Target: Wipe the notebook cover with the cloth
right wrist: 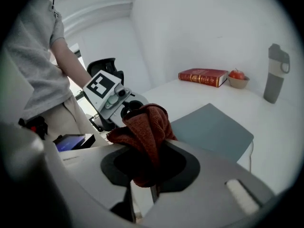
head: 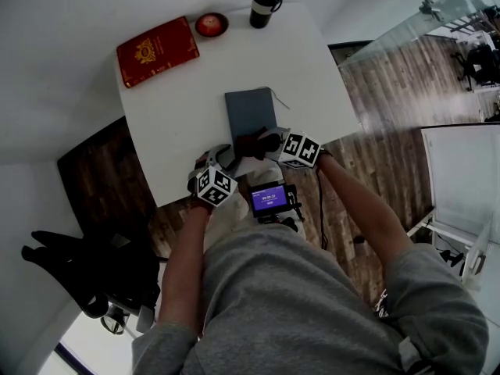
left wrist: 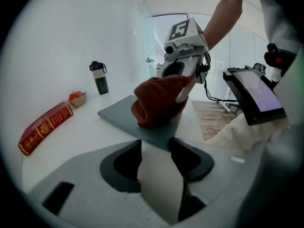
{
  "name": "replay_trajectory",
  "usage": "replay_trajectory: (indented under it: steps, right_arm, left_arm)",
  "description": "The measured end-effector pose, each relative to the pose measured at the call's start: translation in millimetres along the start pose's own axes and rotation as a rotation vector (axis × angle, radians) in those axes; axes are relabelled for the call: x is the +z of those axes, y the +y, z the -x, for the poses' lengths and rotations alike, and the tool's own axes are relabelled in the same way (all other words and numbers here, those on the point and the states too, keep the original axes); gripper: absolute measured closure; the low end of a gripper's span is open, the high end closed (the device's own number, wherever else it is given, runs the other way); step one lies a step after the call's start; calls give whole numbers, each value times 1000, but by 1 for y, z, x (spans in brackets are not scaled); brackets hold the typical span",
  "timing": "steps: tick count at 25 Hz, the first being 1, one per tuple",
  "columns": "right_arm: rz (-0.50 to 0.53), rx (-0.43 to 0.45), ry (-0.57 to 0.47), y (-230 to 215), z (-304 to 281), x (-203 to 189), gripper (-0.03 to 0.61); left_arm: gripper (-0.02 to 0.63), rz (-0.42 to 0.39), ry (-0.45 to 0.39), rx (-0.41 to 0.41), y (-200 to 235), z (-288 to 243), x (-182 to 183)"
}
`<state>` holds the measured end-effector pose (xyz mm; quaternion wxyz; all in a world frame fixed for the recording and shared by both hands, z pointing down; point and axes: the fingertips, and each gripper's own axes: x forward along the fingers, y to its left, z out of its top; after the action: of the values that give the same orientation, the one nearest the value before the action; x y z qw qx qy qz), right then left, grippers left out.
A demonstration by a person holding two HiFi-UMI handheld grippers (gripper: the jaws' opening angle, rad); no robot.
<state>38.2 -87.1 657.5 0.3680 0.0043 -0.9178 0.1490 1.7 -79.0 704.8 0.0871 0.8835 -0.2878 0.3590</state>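
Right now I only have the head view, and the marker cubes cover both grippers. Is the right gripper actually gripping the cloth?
Observer: Yes. In the right gripper view the right gripper is shut on the red-brown cloth, which bunches up above its jaws.
Operator: And the left one, is it holding anything?
Observer: No. The left gripper is open, with only the bare white table showing between its jaws.
Operator: Is the cloth down on the cover?
Observer: The left gripper view shows its lower edge seeming to rest on the grey notebook, at the end nearest the person. The notebook lies flat.
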Motion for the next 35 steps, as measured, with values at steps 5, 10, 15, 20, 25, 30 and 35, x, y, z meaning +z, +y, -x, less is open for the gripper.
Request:
replay_trajectory:
  steps: [5, 10, 15, 20, 25, 30, 35]
  right_arm:
    - [41, -64, -92, -32, 25, 39, 485]
    - [90, -167, -103, -79, 46, 62, 485]
    - [124, -332, -66, -141, 57, 66, 483]
    - [100, -429, 0, -186, 54, 49, 483]
    - [88, -383, 80, -189, 33, 23, 483]
    - [134, -352, 105, -181, 23, 14, 488]
    - [101, -332, 106, -175, 23, 10, 491]
  left_arm:
    - [408, 1, 0, 2, 2, 0, 0]
    - [408, 2, 1, 2, 0, 0, -1]
    - [410, -12, -7, 8, -1, 2, 0]
    - [410, -3, -2, 4, 0, 1, 1]
    - [410, -1, -2, -1, 1, 1, 0]
    - [410, 0, 2, -3, 1, 1, -2]
    - [410, 9, 6, -7, 1, 1, -2]
